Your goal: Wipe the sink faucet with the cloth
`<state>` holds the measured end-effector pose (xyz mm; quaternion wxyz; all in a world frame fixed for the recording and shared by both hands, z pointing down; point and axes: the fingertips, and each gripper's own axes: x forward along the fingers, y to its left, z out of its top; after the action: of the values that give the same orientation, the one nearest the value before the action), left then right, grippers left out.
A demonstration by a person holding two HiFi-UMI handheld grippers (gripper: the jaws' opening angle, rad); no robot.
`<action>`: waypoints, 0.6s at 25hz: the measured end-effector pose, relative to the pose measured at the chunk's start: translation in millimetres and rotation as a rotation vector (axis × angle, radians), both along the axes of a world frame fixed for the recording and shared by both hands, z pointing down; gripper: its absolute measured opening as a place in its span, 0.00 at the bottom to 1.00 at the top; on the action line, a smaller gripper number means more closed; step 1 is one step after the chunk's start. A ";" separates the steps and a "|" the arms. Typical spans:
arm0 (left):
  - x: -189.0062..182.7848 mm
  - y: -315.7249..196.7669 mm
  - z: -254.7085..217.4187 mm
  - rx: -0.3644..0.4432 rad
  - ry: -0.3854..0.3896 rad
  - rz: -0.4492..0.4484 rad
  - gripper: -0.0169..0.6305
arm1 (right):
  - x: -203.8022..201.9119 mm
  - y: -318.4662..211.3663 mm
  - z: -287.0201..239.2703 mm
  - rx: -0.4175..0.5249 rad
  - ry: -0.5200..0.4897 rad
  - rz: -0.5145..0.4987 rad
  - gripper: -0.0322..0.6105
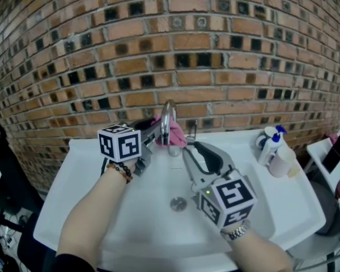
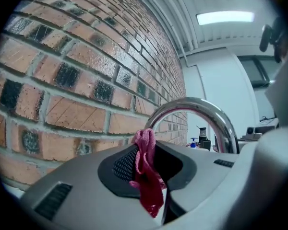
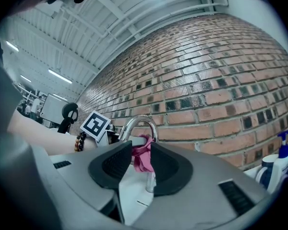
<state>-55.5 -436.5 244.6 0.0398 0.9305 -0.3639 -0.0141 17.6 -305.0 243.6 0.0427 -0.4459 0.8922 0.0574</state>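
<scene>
A chrome arched faucet (image 1: 168, 119) rises at the back of the white sink (image 1: 79, 180). A pink cloth (image 1: 176, 135) is draped around the faucet's stem. My left gripper (image 1: 156, 130) comes in from the left, shut on one end of the cloth (image 2: 146, 174), with the faucet arch (image 2: 201, 110) just beyond its tips. My right gripper (image 1: 187, 150) reaches in from the front right and is shut on the other end of the cloth (image 3: 143, 159). In the right gripper view the faucet (image 3: 140, 123) stands right behind the jaws.
A red brick wall (image 1: 175, 55) stands close behind the faucet. Pump bottles (image 1: 270, 143) and a white cup (image 1: 281, 162) stand on the sink's right rim. The drain (image 1: 178, 203) lies in the basin's middle. A black chair (image 1: 3, 157) is at the left.
</scene>
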 end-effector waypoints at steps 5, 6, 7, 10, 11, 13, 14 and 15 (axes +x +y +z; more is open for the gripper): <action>-1.2 4.5 -28.3 0.037 0.061 0.030 0.15 | 0.4 0.3 -1.1 0.003 -0.005 0.000 0.26; -1.3 5.7 -33.1 0.043 0.068 0.034 0.15 | 0.3 0.4 -1.4 0.003 -0.006 0.001 0.26; -1.4 6.7 -36.2 0.046 0.072 0.036 0.15 | 0.4 0.4 -1.6 0.003 -0.006 0.001 0.26; -1.9 9.7 -41.2 0.045 0.090 0.042 0.15 | 1.0 1.0 -2.1 0.005 -0.008 0.000 0.26; -2.6 10.8 -43.0 0.044 0.102 0.044 0.15 | 1.2 1.1 -2.2 0.005 -0.009 0.000 0.26; -4.4 13.9 -49.4 0.052 0.123 0.042 0.15 | 1.8 0.4 -2.0 0.005 -0.010 0.001 0.26; -5.3 15.5 -52.3 0.056 0.134 0.042 0.15 | 2.3 -0.1 -1.8 0.005 -0.010 0.002 0.26; -6.4 17.2 -54.4 0.057 0.147 0.044 0.15 | 2.9 -0.6 -1.4 0.005 -0.011 0.003 0.26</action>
<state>-61.8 -419.4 190.2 0.0405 0.9354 -0.3390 -0.0919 20.5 -305.6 242.2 0.0487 -0.4475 0.8911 0.0574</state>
